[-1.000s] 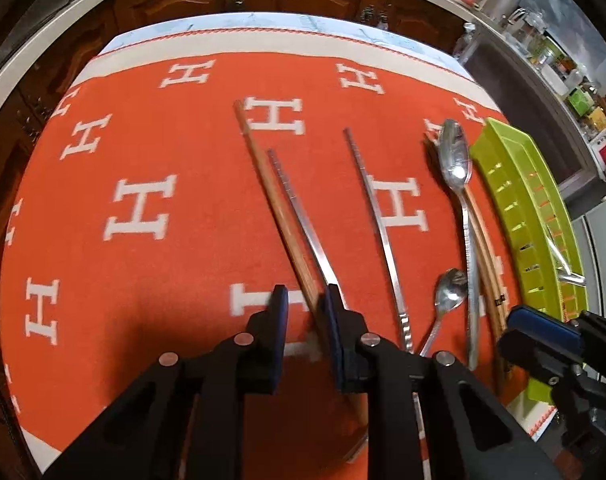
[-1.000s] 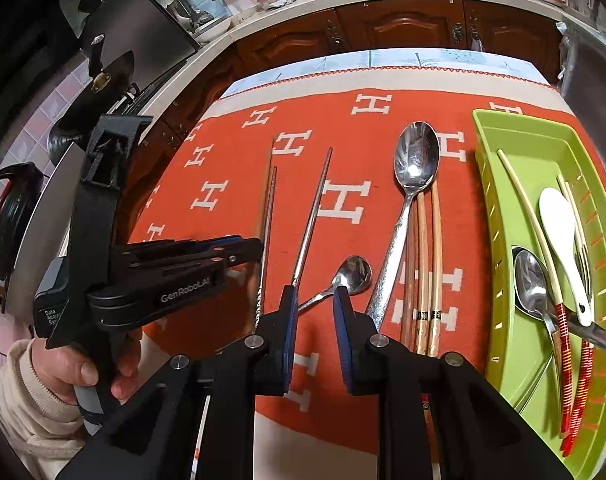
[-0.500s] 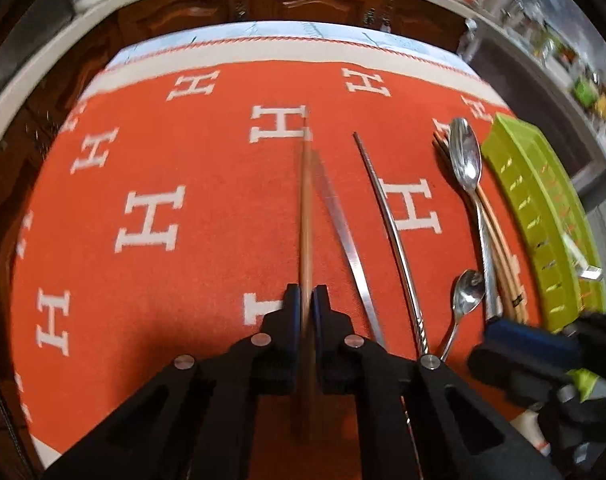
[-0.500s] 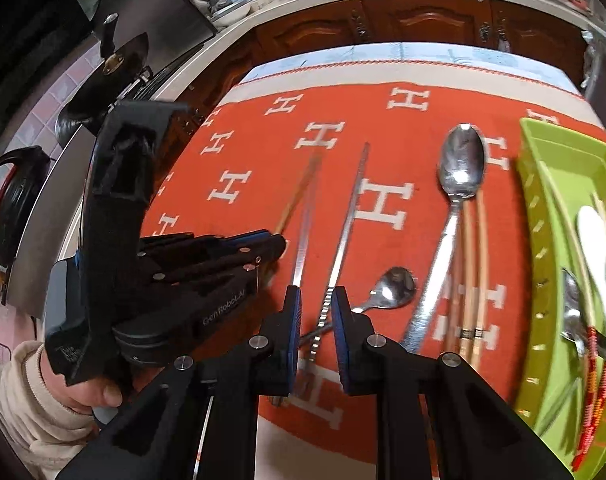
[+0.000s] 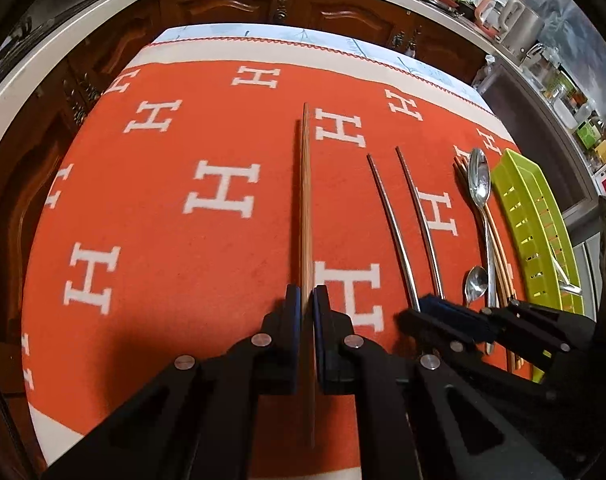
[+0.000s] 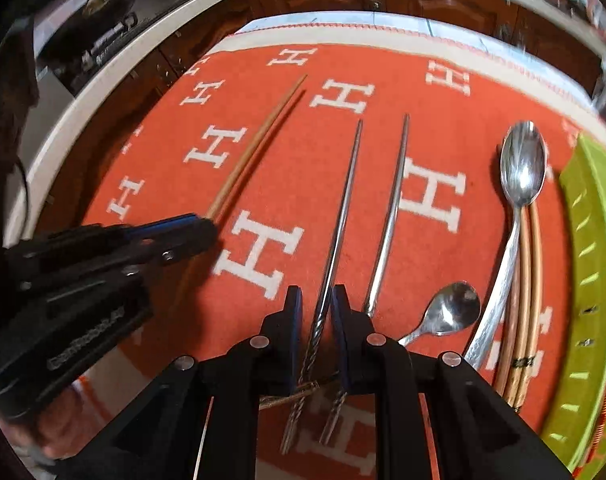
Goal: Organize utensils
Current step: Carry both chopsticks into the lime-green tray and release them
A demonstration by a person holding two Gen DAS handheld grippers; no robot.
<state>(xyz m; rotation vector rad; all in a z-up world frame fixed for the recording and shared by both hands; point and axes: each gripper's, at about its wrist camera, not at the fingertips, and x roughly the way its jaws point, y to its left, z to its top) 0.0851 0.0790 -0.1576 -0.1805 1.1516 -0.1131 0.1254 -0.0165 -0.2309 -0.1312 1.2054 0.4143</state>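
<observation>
Left gripper (image 5: 307, 300) clamps wooden chopstick (image 5: 305, 200); right gripper (image 6: 317, 300), narrowly open around metal chopstick (image 6: 345, 200), may nudge its twin.

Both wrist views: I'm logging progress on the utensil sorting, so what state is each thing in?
Left gripper: shut on wooden chopstick.
Right gripper: open, straddling one metal chopstick.
Second metal chopstick: flat on cloth.
Large spoon: resting over bamboo chopsticks.
Small spoon: on cloth.
Green tray: partly filled.

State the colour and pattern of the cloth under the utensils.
Orange cloth with white H shapes, clearest in the left wrist view.
</observation>
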